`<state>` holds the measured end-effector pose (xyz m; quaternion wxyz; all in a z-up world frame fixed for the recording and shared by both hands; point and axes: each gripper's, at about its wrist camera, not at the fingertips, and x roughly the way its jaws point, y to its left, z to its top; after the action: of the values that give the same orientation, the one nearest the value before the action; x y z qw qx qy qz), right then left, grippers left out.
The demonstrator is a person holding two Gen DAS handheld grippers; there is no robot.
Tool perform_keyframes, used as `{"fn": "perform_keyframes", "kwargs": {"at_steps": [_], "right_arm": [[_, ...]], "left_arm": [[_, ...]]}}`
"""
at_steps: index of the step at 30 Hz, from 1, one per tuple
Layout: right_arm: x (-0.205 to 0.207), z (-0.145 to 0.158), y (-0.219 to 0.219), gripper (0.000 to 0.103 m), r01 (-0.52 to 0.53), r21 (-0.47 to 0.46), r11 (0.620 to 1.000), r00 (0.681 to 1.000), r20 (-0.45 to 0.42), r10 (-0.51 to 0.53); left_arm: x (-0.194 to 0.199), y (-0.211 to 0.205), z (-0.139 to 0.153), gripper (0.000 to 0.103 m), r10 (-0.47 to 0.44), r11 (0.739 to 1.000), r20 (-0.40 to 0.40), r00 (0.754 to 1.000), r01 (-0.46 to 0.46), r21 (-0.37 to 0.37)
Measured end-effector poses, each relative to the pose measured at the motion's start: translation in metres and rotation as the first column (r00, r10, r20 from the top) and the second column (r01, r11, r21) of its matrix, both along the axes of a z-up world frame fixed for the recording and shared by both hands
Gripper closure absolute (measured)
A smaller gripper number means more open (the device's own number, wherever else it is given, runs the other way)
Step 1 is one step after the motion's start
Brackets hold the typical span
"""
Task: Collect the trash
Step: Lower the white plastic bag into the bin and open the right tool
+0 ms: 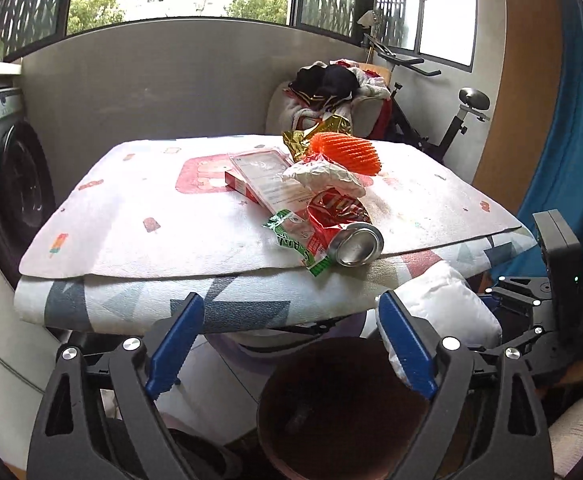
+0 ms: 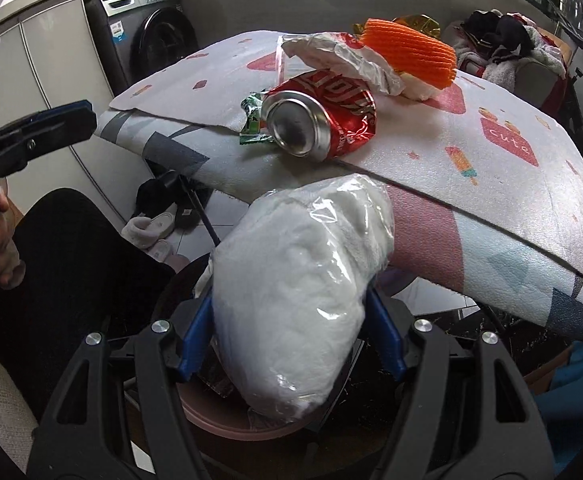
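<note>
Blue pads, right gripper [image 2: 291,336]: pressed on either side of a white tissue pack in clear plastic [image 2: 303,280], low centre of the right wrist view.
Blue pads, left gripper [image 1: 291,344]: spread wide with nothing between them, bottom centre of the left wrist view.
Below the jaws: a dark round bin [image 1: 343,412], open mouth upward; the tissue pack hangs just above its pinkish rim [image 2: 227,424].
Table edge, mid frame: crushed red can [image 2: 319,120] on its side, open end toward the cameras, lying on a green wrapper [image 1: 297,240].
Behind the can: crumpled white paper [image 1: 323,176], orange foam net [image 1: 345,150], flat red box [image 1: 247,180], gold foil [image 1: 311,136].
Surface: patterned mat [image 1: 151,208].
Far left: washing machine [image 1: 7,168].
</note>
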<state>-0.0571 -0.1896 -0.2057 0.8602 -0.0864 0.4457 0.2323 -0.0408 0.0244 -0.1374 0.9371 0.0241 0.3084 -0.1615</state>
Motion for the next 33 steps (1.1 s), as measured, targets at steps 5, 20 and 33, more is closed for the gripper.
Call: {"fn": "perform_keyframes", "kwargs": {"at_steps": [5, 20, 33], "right_arm": [[0.007, -0.028, 0.02, 0.035, -0.065, -0.072, 0.995, 0.991, -0.121, 0.056], [0.018, -0.048, 0.014, 0.034, -0.032, -0.074, 0.997, 0.974, -0.227, 0.014], [0.022, -0.04, 0.012, 0.014, 0.012, -0.08, 0.997, 0.982, -0.185, -0.027]], "left_arm": [[0.003, 0.013, -0.009, 0.012, 0.042, 0.999, -0.042, 0.998, -0.043, -0.024], [0.016, 0.02, -0.028, 0.012, 0.08, 0.996, -0.144, 0.986, -0.085, -0.033], [0.017, 0.019, -0.028, 0.012, 0.082, 0.996, -0.146, 0.986, -0.087, -0.028]]}}
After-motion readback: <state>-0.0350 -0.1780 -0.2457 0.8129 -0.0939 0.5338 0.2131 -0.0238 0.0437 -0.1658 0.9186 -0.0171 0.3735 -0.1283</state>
